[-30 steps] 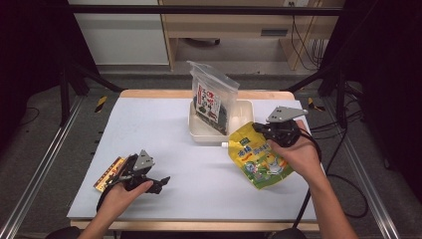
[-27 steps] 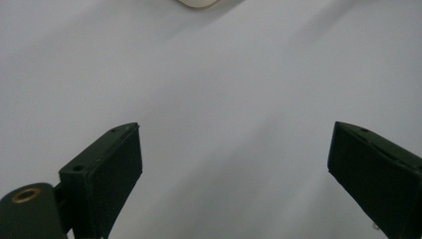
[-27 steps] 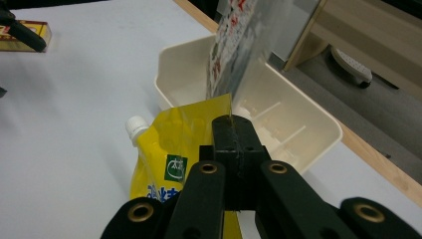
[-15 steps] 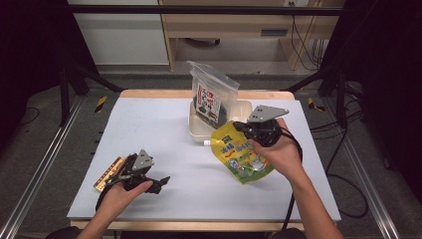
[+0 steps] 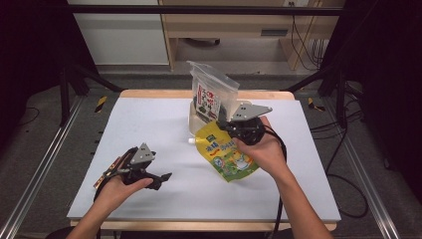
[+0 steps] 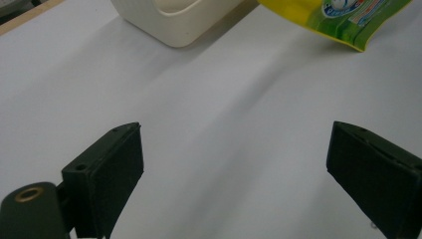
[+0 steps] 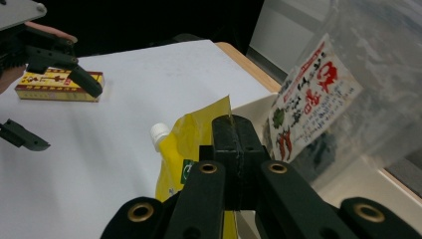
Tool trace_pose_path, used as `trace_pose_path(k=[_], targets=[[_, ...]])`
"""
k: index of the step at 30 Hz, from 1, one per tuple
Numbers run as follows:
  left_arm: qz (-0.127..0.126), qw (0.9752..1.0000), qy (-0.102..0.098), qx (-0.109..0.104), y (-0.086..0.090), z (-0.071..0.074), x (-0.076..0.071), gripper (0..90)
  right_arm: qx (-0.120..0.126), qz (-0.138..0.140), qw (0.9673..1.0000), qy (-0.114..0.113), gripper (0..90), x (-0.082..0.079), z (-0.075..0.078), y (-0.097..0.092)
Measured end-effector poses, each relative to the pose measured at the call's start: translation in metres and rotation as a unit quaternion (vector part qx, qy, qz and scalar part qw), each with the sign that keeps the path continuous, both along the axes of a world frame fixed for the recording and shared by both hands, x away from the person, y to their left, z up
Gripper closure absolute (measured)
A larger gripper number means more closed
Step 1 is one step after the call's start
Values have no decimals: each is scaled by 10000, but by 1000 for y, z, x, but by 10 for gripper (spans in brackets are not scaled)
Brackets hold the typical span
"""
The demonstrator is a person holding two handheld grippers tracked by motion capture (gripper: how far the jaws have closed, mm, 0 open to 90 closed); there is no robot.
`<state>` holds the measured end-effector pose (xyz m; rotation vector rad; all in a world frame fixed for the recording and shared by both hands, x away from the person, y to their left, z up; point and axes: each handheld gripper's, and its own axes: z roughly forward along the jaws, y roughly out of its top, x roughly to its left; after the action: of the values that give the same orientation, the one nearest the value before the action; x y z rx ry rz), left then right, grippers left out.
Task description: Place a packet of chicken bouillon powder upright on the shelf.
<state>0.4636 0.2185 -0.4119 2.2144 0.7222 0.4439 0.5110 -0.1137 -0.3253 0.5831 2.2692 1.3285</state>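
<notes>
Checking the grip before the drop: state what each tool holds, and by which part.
Right tool: shut on the yellow spouted pouch, by its top edge beside the white spout. Left tool: open, nothing held.

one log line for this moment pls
right tool: shut on yellow pouch, lifted beside cream tray | left tool: open, empty, above table
</notes>
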Motion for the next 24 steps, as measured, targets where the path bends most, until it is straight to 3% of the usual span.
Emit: trace_pose_path(k=[13, 20, 24], targets=[[-529, 9983, 199, 156, -5, 36, 27, 108, 130, 310, 9994, -89, 900, -1, 5, 24], [-780, 9964, 107, 329, -20, 48, 42, 140, 237, 463, 9985, -146, 900, -3, 4, 34], [-801, 9958, 52, 439, -26, 51, 51, 174, 258, 545, 9980, -170, 900, -5, 4, 39]])
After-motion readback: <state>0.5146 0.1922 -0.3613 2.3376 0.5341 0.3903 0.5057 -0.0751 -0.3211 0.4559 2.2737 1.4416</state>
